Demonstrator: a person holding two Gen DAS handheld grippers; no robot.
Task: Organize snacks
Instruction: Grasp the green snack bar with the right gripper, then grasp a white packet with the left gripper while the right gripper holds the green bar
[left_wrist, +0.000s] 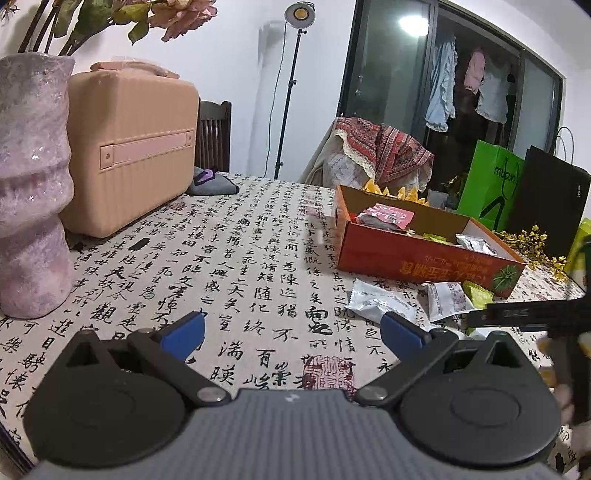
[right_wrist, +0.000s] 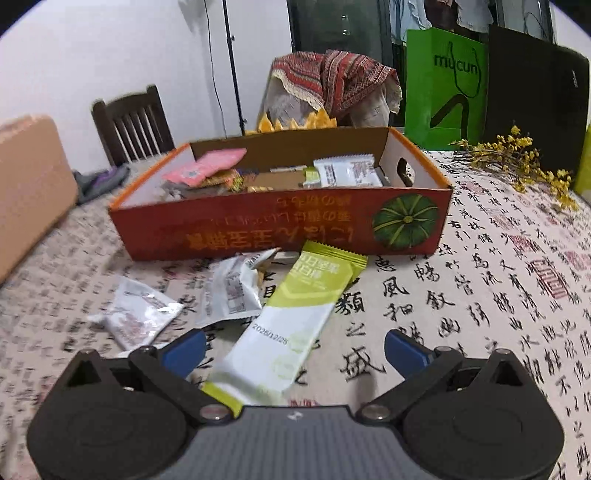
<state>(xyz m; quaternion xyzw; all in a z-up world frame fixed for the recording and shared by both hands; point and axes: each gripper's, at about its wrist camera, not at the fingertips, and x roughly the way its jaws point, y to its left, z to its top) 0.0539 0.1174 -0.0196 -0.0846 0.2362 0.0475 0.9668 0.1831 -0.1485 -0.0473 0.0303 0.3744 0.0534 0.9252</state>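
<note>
An open red-orange cardboard box (right_wrist: 280, 229) holds several snack packets; it also shows in the left wrist view (left_wrist: 424, 258). In front of it lie a long green-and-white packet (right_wrist: 291, 317) and two silver-white packets (right_wrist: 232, 291) (right_wrist: 136, 317). My right gripper (right_wrist: 295, 349) is open, and the green packet's near end lies between its blue fingers, not clamped. My left gripper (left_wrist: 293, 328) is open and empty above the tablecloth, left of the silver packets (left_wrist: 380, 302) and the box. The right gripper (left_wrist: 524, 317) shows at the right edge of the left wrist view.
The table has a calligraphy-print cloth (left_wrist: 240, 266). A pink vase (left_wrist: 29, 184) and a peach case (left_wrist: 133, 151) stand at the left. A green bag (right_wrist: 443, 81), a black bag (right_wrist: 535, 103) and yellow dried flowers (right_wrist: 517, 158) stand behind the box. A draped chair (right_wrist: 332, 85) is beyond.
</note>
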